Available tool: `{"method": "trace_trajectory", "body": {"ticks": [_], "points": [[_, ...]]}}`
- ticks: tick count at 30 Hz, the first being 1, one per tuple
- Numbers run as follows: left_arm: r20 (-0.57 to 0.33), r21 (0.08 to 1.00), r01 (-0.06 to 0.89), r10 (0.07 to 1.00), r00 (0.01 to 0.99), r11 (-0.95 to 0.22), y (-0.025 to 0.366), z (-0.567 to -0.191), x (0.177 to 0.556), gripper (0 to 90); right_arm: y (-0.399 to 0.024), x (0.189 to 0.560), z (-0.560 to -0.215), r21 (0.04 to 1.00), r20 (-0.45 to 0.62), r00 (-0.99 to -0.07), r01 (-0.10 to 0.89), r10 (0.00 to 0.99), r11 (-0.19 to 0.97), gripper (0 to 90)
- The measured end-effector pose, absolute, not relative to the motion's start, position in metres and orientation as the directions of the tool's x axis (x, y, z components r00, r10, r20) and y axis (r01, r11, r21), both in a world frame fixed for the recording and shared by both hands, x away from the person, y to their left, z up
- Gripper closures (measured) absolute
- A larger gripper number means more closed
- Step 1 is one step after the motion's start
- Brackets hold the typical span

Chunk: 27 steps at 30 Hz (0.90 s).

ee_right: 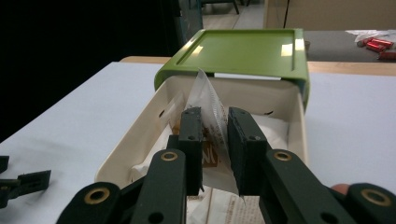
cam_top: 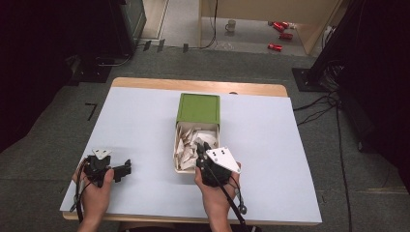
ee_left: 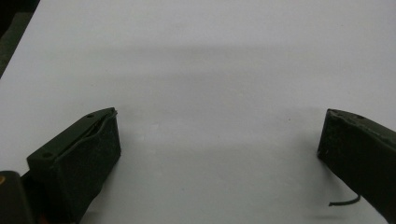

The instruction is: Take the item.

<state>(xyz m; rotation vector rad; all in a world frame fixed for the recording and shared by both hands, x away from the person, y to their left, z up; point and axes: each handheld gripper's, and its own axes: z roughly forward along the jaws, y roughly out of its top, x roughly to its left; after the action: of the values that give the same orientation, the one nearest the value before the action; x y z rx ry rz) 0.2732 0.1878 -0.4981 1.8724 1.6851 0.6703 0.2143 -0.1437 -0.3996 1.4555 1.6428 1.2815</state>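
Observation:
A cream drawer box [cam_top: 175, 151] with a green lid [cam_top: 198, 108] slid toward the far side stands at the table's middle; several white paper packets lie in it. My right gripper [ee_right: 215, 126] is shut on one white packet [ee_right: 208, 100], which stands up between the pads above the drawer's open near end. From above, the right gripper [cam_top: 201, 148] hovers over the drawer's near right corner. My left gripper [cam_top: 126, 169] rests on the table at the near left. In its own view the left gripper [ee_left: 217, 135] is open, with bare table between the jaws.
The light blue tabletop [cam_top: 270, 145] has free room on both sides of the box. Beyond the far edge, a cup [cam_top: 230, 25] and red cans [cam_top: 281, 26] lie on the floor. Dark equipment and cables flank the table.

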Motion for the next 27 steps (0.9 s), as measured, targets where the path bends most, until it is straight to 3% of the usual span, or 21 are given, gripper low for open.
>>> {"method": "trace_trajectory", "body": {"ticks": [27], "points": [[0.014, 0.675, 0.733, 0.995, 0.100, -0.083, 0.188, -0.498, 0.273, 0.0, -0.192, 0.218, -0.379, 0.929, 0.159, -0.141, 0.355, 0.977, -0.099, 77.5]]}}
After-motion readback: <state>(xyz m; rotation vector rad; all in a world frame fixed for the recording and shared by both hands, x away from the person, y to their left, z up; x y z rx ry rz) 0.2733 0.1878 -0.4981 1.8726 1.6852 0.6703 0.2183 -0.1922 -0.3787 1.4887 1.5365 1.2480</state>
